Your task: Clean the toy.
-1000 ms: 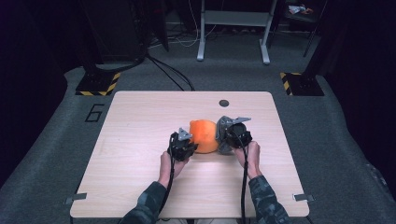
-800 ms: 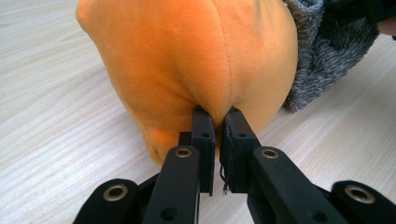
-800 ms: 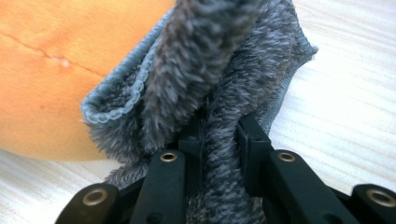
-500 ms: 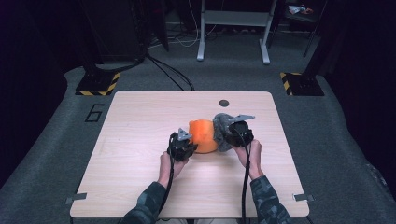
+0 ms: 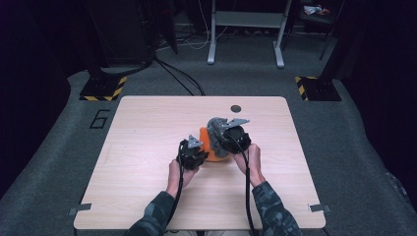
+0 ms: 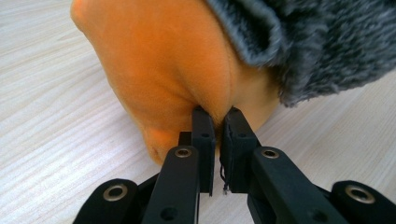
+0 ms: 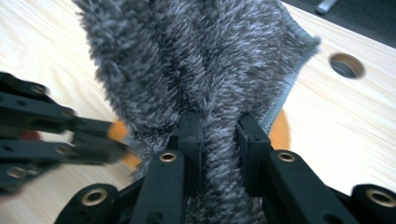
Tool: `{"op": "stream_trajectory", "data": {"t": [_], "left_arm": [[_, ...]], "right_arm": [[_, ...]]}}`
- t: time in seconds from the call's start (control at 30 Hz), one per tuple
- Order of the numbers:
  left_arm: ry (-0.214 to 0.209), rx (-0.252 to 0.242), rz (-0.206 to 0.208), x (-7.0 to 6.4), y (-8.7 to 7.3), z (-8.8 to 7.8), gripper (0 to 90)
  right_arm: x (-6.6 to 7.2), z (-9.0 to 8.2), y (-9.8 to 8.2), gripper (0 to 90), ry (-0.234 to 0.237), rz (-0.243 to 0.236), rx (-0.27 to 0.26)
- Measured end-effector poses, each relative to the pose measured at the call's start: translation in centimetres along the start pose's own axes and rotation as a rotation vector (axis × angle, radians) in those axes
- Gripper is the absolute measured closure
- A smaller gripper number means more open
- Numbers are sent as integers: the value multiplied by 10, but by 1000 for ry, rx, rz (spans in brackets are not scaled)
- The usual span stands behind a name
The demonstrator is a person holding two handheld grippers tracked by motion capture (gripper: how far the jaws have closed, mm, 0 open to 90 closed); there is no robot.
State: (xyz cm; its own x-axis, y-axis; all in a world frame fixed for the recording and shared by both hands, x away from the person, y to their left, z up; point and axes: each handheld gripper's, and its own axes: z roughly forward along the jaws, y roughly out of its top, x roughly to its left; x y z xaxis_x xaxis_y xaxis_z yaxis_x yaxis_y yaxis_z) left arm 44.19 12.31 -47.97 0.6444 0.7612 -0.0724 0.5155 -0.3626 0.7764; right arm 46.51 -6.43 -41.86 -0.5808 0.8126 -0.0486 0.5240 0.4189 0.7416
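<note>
An orange soft cloth (image 5: 209,147) lies bunched at the table's middle, with a fuzzy grey cloth (image 5: 215,129) draped over its right side. My left gripper (image 5: 195,147) is shut on a fold of the orange cloth (image 6: 177,74), pinched between its jaws (image 6: 217,116). My right gripper (image 5: 225,139) is shut on the grey cloth (image 7: 196,60), a thick fold bunched between its jaws (image 7: 219,123), and holds it lifted above the orange one. The left gripper's dark jaws (image 7: 88,133) reach in from the left of the right gripper view.
The light wooden table (image 5: 142,132) has a round cable hole (image 5: 235,108) near its far edge. Beyond it stand a white metal frame (image 5: 246,29) and yellow-black striped floor bases (image 5: 101,88) on grey carpet. Cables trail from both grippers toward the person.
My right gripper has moved left and up with the grey cloth, drawing it over the orange cloth. The left gripper has stayed in place.
</note>
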Motion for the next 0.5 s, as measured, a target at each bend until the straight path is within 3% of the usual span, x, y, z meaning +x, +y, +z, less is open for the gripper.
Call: {"op": "stream_trajectory", "data": {"t": [0.27,0.5], "left_arm": [[2,-6,-15,0,0,1,848],[2,-3,-12,1,0,1,848]], "right_arm": [[-29,2,-26,750,-44,77,44],[-42,12,-37,750,-75,127,96]]}}
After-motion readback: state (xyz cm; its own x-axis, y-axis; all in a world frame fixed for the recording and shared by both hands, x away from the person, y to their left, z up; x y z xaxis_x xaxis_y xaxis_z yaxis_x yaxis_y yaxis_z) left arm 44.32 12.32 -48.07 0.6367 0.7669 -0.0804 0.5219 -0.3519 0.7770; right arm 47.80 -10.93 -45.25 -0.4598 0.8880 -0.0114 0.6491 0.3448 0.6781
